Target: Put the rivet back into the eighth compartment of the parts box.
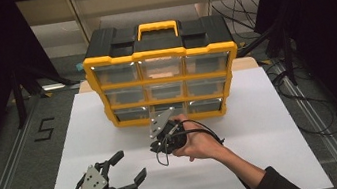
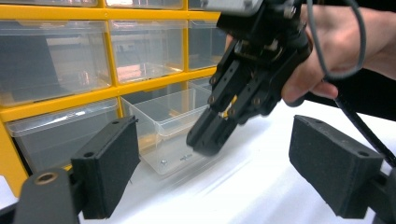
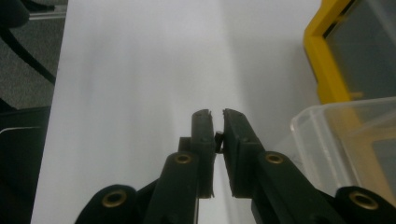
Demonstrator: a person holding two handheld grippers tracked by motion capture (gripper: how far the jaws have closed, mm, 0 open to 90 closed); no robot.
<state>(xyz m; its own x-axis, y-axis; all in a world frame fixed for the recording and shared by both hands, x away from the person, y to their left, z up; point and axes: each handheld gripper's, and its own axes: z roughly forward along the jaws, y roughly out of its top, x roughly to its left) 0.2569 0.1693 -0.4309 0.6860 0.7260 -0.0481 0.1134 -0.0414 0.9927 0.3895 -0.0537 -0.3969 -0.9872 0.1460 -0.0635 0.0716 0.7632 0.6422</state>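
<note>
Right gripper [image 3: 215, 122] is clamped on a small dark item [image 3: 218, 141], apparently a screw or similar hardware, held just above the table [image 1: 272, 124] beside the pulled-out clear drawer [image 2: 163, 126] of the yellow organiser [image 1: 163, 77]. In my judgement the item is light, rigid and easily dropped; it is best pinched across its body, near the pad tips. Left gripper [image 1: 125, 171] stands with jaws apart, holding nothing, at the near left. The drawer holds a few small metal pieces [image 2: 164, 162] on its floor. The other drawers are closed; their contents cannot be told.
</note>
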